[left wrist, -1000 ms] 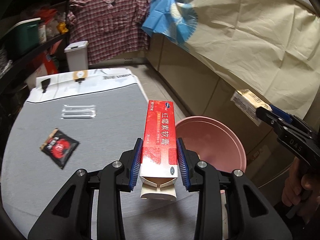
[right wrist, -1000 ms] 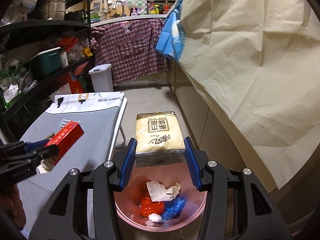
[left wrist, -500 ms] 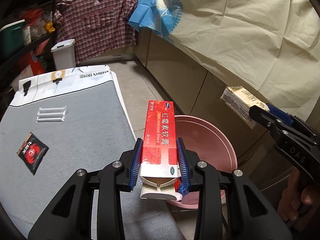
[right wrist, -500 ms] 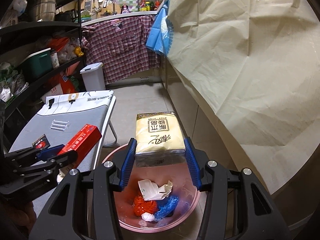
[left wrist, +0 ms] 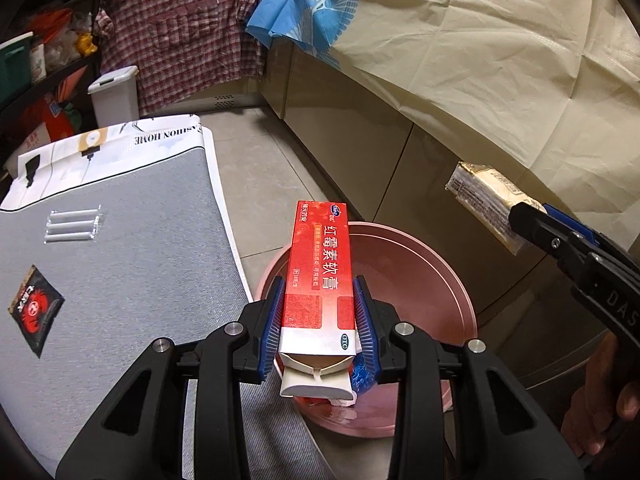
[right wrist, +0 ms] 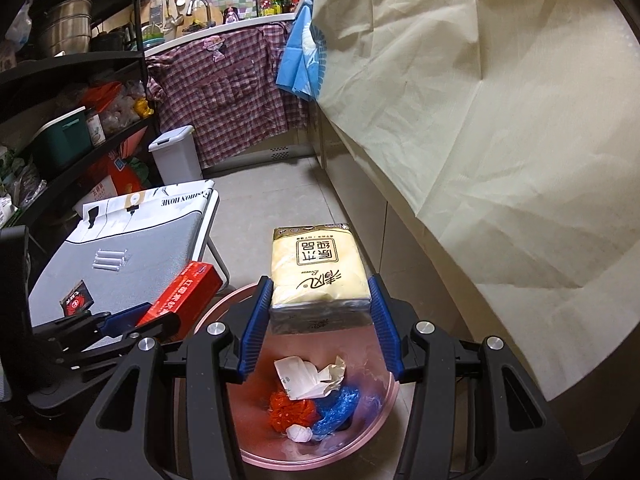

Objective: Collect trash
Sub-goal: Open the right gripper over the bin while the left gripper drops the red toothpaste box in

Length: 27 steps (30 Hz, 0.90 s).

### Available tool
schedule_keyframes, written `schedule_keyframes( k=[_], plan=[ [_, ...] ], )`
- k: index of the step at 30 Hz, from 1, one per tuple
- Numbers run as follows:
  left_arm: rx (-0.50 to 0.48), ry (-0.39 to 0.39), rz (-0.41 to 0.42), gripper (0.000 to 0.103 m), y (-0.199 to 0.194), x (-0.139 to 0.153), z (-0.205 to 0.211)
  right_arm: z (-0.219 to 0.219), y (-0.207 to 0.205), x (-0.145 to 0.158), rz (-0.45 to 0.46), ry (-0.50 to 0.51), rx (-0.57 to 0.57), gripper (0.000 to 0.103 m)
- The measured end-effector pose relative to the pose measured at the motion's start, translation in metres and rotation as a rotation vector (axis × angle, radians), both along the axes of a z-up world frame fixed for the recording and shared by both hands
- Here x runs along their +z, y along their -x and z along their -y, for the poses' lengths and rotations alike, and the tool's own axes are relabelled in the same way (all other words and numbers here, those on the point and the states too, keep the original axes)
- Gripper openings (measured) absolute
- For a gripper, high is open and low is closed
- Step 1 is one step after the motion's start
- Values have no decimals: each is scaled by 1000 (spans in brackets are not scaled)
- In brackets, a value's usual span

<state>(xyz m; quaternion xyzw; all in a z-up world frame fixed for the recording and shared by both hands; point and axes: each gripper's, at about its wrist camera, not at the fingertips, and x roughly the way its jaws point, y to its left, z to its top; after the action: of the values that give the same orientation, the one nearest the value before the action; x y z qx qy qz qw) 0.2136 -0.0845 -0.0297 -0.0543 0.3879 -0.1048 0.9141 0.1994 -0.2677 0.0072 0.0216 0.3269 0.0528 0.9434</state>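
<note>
- Left of both claws, a black square sachet (left wrist: 35, 317) and clear straw packet (left wrist: 73, 226) lie on the grey padded surface (left wrist: 132, 264), uncollected.
- Left claw (left wrist: 319, 322) clamps a red cardboard ointment box (left wrist: 320, 276), poised over the pink plastic bin (left wrist: 432, 280) for dropping.
- Right claw (right wrist: 319, 322) grips a yellow tissue pack (right wrist: 318, 270) directly above the bin's crumpled trash (right wrist: 312, 394).

- The left gripper (left wrist: 320, 320) clamps a red ointment box (left wrist: 320, 276) over the near rim of a pink bin (left wrist: 452, 280), the box's opened end flap towards the camera.
- Right of the bin, the right gripper (left wrist: 520, 224), held in a hand (left wrist: 600, 404), grips a yellow tissue pack (left wrist: 484, 204) above it.
- Left of the bin, a grey board (left wrist: 140, 272) carries a black sachet (left wrist: 34, 312) and three white tubes (left wrist: 72, 226).
</note>
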Motion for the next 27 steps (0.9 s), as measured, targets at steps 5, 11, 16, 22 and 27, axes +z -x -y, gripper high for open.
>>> schedule_keyframes(
  k=[5,11,16,22,27],
  plan=[
    [-15,4,-33,36,-8,-7,5,-2,-9,-8,-48,-17,18,54],
    [1,25,-39,42,-4,-6,-3,-1,-11,-11,-55,-11,-2,56],
    [3,28,-29,42,5,-4,-10,-1,-11,-11,-46,-9,-6,56],
    [16,30,7,42,29,12,-32,-3,-5,-9,-33,-7,16,56],
    [37,7,18,42,48,27,-67,-11,-1,-5,-27,-6,43,54]
  ],
)
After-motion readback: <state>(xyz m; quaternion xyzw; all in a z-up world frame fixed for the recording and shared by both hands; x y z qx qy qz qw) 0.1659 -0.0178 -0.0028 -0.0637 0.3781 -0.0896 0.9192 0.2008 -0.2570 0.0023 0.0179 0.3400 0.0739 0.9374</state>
